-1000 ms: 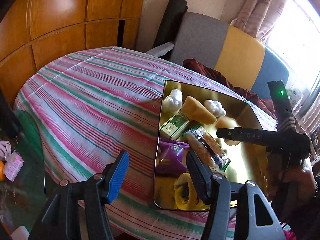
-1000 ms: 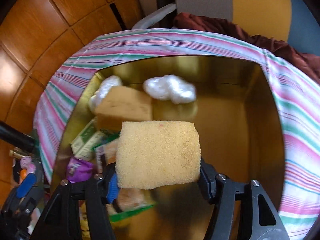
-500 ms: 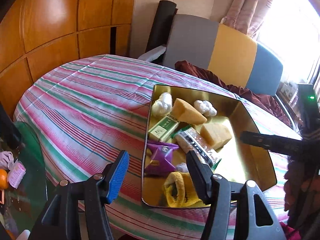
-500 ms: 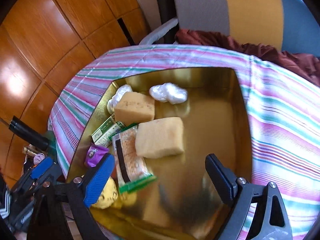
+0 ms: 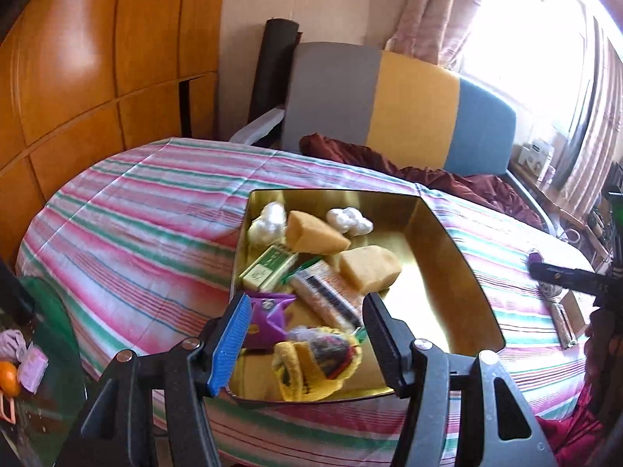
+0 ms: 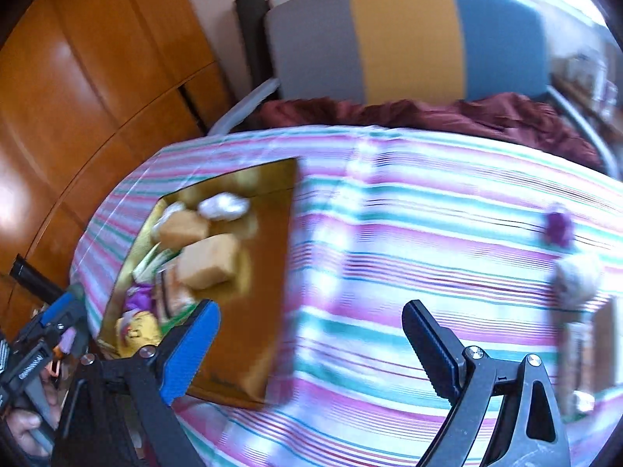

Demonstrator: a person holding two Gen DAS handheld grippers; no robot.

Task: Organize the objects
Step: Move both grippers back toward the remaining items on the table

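The right tool (image 6: 311, 344) is empty with its jaws opening, over bare striped cloth (image 6: 389, 233) on the counter, well apart from the tray (image 6: 249, 330); the left tool (image 5: 303, 334) hangs half-spread and empty above the tray's near end. The sponge (image 5: 368, 268) already lies in the tray (image 5: 459, 272), against a snack pack (image 5: 327, 292). Loose items (image 6: 572, 272) wait near the right edge, blurred; a hurried grab there could miss or knock them off the cloth. The tray is crowded on one side; another drop could land on the pile and tumble out.
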